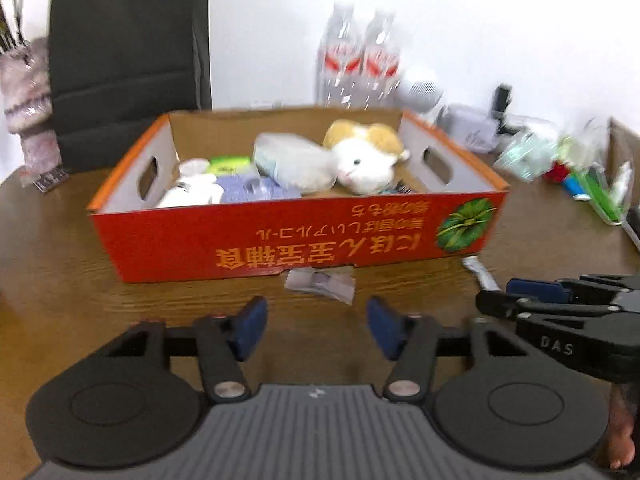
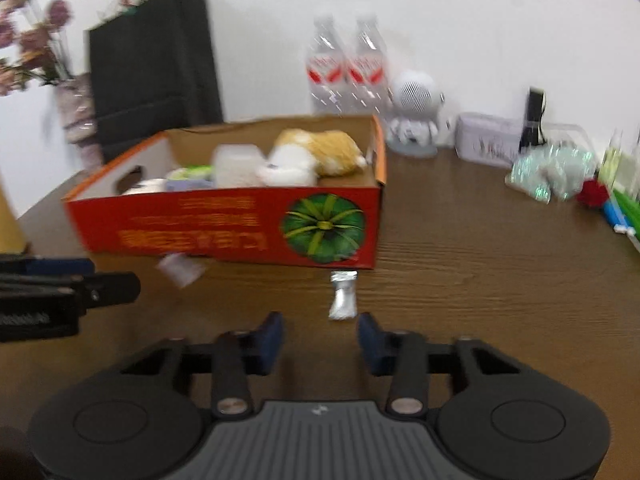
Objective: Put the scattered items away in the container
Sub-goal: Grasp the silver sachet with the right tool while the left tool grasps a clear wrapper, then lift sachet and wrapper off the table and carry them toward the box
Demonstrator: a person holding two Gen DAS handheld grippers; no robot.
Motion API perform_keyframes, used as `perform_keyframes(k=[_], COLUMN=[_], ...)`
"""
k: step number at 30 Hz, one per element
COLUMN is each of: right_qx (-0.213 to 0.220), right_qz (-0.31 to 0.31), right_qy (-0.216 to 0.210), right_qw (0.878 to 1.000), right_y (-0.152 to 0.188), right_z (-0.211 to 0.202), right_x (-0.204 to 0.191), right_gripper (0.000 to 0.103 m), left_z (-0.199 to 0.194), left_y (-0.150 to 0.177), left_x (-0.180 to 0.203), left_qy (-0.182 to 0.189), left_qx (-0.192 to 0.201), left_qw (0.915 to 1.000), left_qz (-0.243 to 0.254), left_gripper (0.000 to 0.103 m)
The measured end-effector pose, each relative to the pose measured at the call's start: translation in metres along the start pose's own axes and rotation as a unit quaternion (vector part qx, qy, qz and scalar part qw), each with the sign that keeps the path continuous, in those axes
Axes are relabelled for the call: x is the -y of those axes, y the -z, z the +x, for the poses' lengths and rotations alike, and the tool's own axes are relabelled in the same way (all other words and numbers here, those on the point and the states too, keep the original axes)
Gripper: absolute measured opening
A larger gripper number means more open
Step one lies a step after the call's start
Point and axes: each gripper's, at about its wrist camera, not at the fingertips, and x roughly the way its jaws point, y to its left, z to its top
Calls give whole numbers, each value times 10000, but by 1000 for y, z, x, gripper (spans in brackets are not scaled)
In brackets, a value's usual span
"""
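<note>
Right wrist view alone shows robot-shaped speaker (image 2: 414, 120), flowers (image 2: 28, 44)

Motion blur renders the red box's (image 1: 280, 236) lettering unreadable; its near wall hides the lower contents; right-edge clutter (image 1: 592, 176) is indistinct and cropped.

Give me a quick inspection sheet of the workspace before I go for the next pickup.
Surface: brown wood-grain table.
Job's things: red cardboard box already holds a plush toy and packets; a silver sachet and a purple wrapper lie on the table in front of it.
Clutter: two water bottles, white round figure, tin, crinkled bags along the wall side.
Grippers: left gripper and right gripper both have jaws open, empty.
Cables: nothing seen.
Surroundings: white wall, black paper bag, flowers.
</note>
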Motion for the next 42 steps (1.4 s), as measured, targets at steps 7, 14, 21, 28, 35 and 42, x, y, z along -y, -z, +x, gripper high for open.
perform_keyframes(k=[7, 14, 21, 28, 35, 42], right_qx=[121, 204, 239, 220, 269, 259], right_qz=[1, -74, -46, -189, -170, 36], right_qy=[-200, -305, -312, -316, -195, -70], right_qw=[9997, 9993, 9992, 9991, 9993, 9996], right_y=[-2, 4, 6, 9, 5, -3], right_z=[11, 6, 4, 1, 2, 17], right_x=[11, 10, 9, 6, 4, 8], right_gripper=[20, 20, 20, 21, 29, 30], left_z=[32, 47, 34, -19, -29, -30], left_y=[-14, -17, -2, 35, 38, 43], left_x=[4, 14, 19, 16, 10, 7], left_qy=[211, -148, -340, 220, 180, -112], left_qx=[-109, -125, -52, -35, -48, -119], left_qw=[9990, 9997, 9983, 9970, 9977, 9979], left_qz=[-368, -166, 471, 735, 653, 628], left_gripper=[71, 41, 26, 19, 53, 58])
